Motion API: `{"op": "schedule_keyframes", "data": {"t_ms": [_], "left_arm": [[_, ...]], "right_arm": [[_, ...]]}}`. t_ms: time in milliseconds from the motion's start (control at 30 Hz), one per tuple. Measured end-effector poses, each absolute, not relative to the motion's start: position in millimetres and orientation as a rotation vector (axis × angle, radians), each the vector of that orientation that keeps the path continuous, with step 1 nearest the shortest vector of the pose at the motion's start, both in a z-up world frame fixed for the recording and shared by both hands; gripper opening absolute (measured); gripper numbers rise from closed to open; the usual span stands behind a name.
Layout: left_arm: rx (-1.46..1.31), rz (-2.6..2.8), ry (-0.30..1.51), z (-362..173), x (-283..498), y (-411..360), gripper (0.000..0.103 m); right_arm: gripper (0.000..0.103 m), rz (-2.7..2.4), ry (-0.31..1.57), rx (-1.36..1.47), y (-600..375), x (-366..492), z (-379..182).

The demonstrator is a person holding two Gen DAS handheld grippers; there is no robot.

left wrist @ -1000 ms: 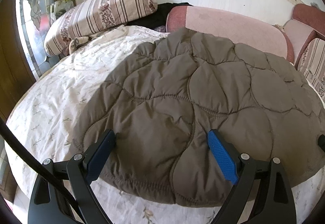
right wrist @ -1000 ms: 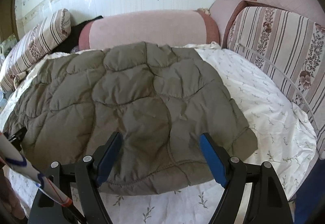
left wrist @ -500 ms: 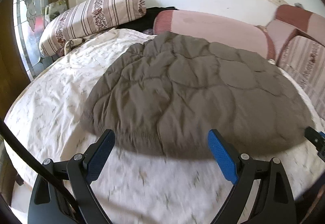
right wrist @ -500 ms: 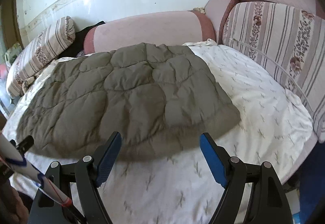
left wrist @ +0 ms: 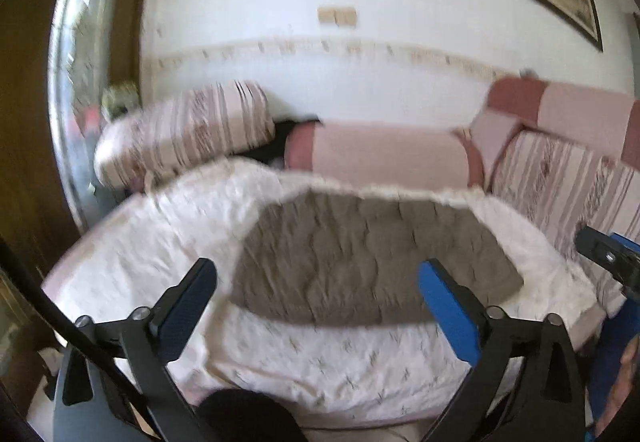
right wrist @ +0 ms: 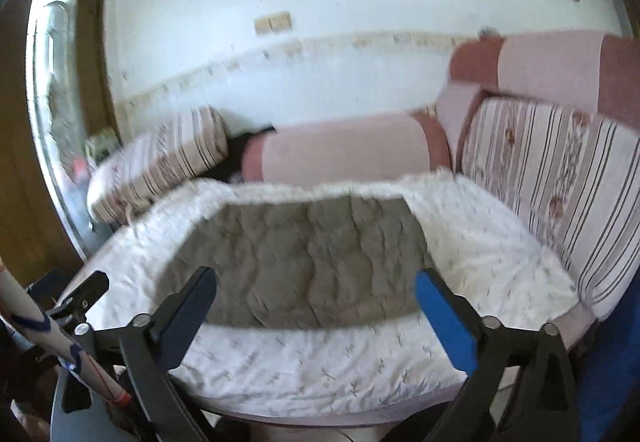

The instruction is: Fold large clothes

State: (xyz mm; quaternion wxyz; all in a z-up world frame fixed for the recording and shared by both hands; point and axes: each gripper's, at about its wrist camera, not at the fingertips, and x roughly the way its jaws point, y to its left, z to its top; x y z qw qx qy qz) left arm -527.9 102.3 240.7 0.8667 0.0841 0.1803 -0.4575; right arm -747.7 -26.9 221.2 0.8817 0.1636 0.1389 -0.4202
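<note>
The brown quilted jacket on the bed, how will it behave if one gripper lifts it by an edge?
The quilted jacket would probably flop and drape rather than hold its shape: it lies soft and wrinkled on the sheet. Its puffy stitched panels suggest light padding, so likely light for its bulk. A thick edge may fill the open jaws.

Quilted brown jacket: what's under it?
The brown quilted jacket lies flat on a white sprigged sheet, which shows on every side of it. Whatever sits directly beneath the jacket is covered, and so is the surface under the sheet.
</note>
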Motion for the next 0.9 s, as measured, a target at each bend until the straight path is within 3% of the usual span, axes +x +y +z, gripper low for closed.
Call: {"op": "schedule_keyframes", "data": {"t_ms": [333,600,900], "left_arm": [[0.235,-0.817,0.353,265.0,-537.6,109.1,0.103],[0.36,-0.715,0.378,239.7,-527.0,85.9,0.103],[0.431,-0.772,0.539,197.1,-490.0,43.5,0.103]], "right_arm": [[0.103,-0.936,0.199,0.311,15.7,-766.8,246.0],[0.103,-0.96,0.25,0.315,-6.3,-742.4,226.5],[0.103,-0.905,0.388,0.323,-36.6,-696.2,195.8]]}}
